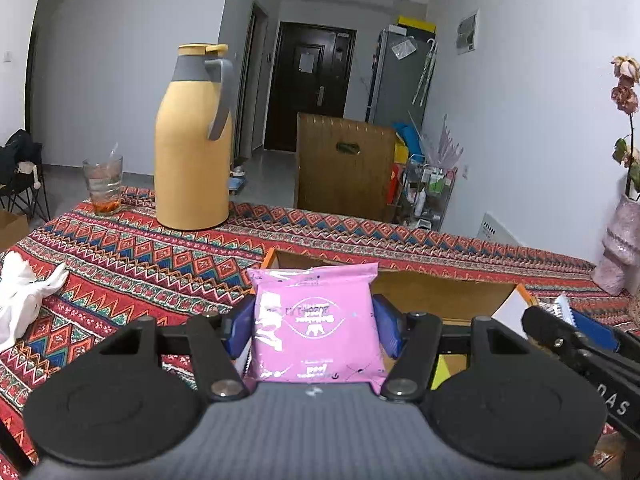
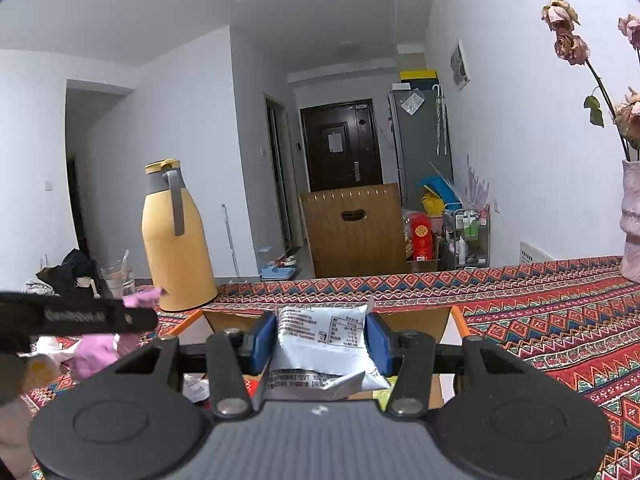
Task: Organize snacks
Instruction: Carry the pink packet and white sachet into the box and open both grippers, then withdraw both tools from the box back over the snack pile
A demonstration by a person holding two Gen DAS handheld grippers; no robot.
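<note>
My left gripper (image 1: 314,324) is shut on a pink snack packet (image 1: 316,320), held above the near left corner of an open cardboard box (image 1: 440,292) on the patterned tablecloth. My right gripper (image 2: 320,338) is shut on a white snack packet (image 2: 322,340) with printed text, held over the same box (image 2: 416,322). The right gripper also shows at the right edge of the left wrist view (image 1: 568,320). The left gripper's body crosses the left side of the right wrist view (image 2: 80,316), with the pink packet (image 2: 96,354) below it.
A tall yellow thermos (image 1: 194,140) and a glass with a straw (image 1: 103,186) stand at the table's far left. A white plastic bag (image 1: 20,300) lies at the left. A pink vase with dried flowers (image 2: 632,224) stands at the right. A wooden chair back (image 1: 346,168) is beyond the table.
</note>
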